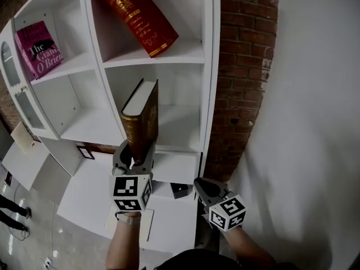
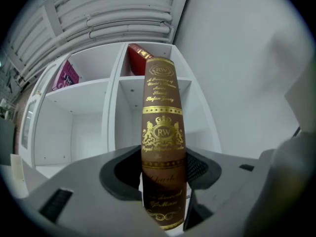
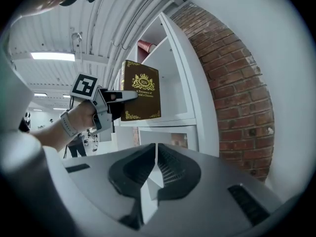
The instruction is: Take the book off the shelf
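A brown book (image 1: 142, 120) with gold print stands upright at the front of the white shelf's (image 1: 169, 58) middle compartment. My left gripper (image 1: 134, 159) is shut on the lower end of its spine (image 2: 162, 132), one jaw on each cover. In the right gripper view the book (image 3: 142, 90) shows its front cover, held out at the shelf's front edge by the left gripper (image 3: 111, 100). My right gripper (image 1: 202, 187) hangs lower and to the right, near the brick pillar. Its jaws (image 3: 156, 157) are shut with nothing between them.
A red book (image 1: 135, 13) leans in the compartment above, and a pink book (image 1: 40, 48) stands in the upper left one. A brick pillar (image 1: 239, 66) borders the shelf on the right, with a plain white wall (image 1: 315, 94) beyond. A lower white cabinet top (image 1: 84, 196) lies under the grippers.
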`<state>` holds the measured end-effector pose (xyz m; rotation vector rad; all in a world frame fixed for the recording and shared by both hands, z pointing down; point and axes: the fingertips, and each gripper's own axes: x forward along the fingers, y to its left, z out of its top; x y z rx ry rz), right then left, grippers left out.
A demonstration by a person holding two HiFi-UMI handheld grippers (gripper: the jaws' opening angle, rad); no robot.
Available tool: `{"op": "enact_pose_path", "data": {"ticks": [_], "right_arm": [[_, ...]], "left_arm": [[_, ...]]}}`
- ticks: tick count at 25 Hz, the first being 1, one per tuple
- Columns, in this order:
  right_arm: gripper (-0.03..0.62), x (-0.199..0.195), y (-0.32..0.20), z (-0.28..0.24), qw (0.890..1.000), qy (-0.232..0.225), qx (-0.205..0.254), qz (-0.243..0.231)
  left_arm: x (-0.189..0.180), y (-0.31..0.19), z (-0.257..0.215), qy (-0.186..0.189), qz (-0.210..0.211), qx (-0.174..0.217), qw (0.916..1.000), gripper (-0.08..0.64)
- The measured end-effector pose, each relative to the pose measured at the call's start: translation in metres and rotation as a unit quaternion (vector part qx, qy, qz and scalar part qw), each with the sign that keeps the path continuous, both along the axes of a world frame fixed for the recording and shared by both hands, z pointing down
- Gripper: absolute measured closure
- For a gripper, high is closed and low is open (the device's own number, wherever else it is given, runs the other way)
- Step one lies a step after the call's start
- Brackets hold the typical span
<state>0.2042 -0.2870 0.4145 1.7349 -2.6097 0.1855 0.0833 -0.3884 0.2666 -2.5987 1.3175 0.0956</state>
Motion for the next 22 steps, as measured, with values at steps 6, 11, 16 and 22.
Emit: {"op": "enact_pose_path", "data": {"ticks": [6,11,16,22], "right_arm": [[0.568,-0.035,-0.009,-0.001,0.999,-0.001,0.001,-0.036],[0.568,-0.06,-0.016,-0.003,0.998,-0.001,0.003,-0.06],[0.568,-0.081,-0.021,-0.004,0.997,0.0,0.005,-0.081],[0.568,-0.101,-0.025,-0.002,0.995,0.0,0.002,-0.1]], "left_arm": [[-0.029,0.022,0.004,0.007,0.003,0.0,1.0,0.336],[-0.053,0.043,0.009,0.012,-0.005,-0.011,0.9999,0.336],[-0.074,0.057,0.021,0.013,-0.014,-0.022,0.9996,0.337],[-0.1,0.065,0.041,0.014,-0.037,-0.037,0.9985,0.337]]}}
